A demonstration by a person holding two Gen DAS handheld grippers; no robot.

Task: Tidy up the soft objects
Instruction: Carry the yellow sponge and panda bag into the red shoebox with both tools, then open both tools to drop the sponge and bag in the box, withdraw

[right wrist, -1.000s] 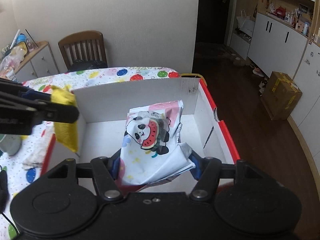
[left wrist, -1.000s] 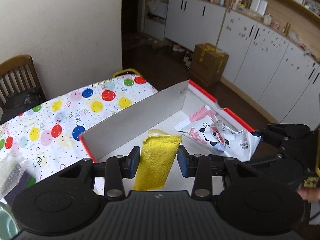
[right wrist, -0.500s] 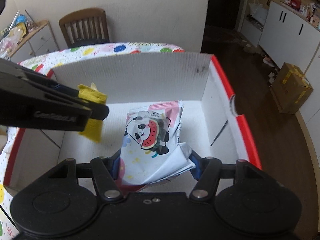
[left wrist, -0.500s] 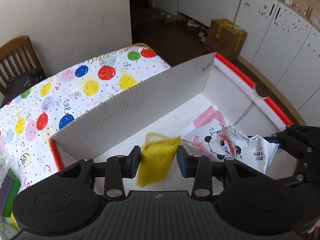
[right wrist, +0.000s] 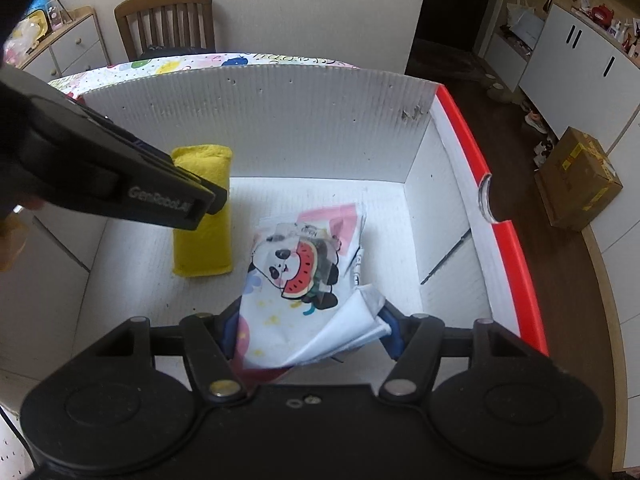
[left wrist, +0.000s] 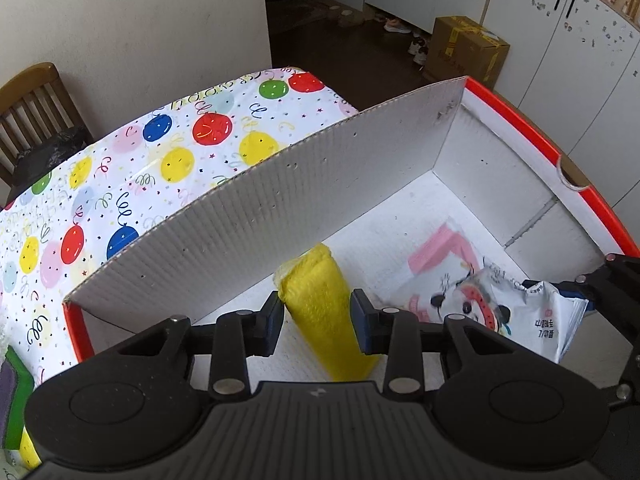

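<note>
A white corrugated box [left wrist: 280, 200] with a red rim stands open on the table. My left gripper [left wrist: 318, 314] is shut on a yellow padded pouch [left wrist: 324, 300], held low inside the box near its left wall. In the right wrist view the pouch [right wrist: 202, 240] hangs under the left gripper [right wrist: 200, 206], its lower end at the floor of the box [right wrist: 280, 120]. My right gripper [right wrist: 310, 330] is shut on a white panda-print packet [right wrist: 300, 264], whose far end lies towards the middle of the box floor. The same packet [left wrist: 480, 304] and the right gripper [left wrist: 600, 292] appear at the right of the left wrist view.
The box sits on a table with a balloon-print cloth [left wrist: 160, 152]. A wooden chair [right wrist: 164, 20] stands behind the table by the wall. A brown carton [right wrist: 580, 180] is on the dark floor beside white cupboards. A green object [left wrist: 16, 400] lies at the table's near left.
Both grippers have come down into the box with what they hold. The yellow pouch moved from above the box's left edge to low inside it, beside the panda packet.
</note>
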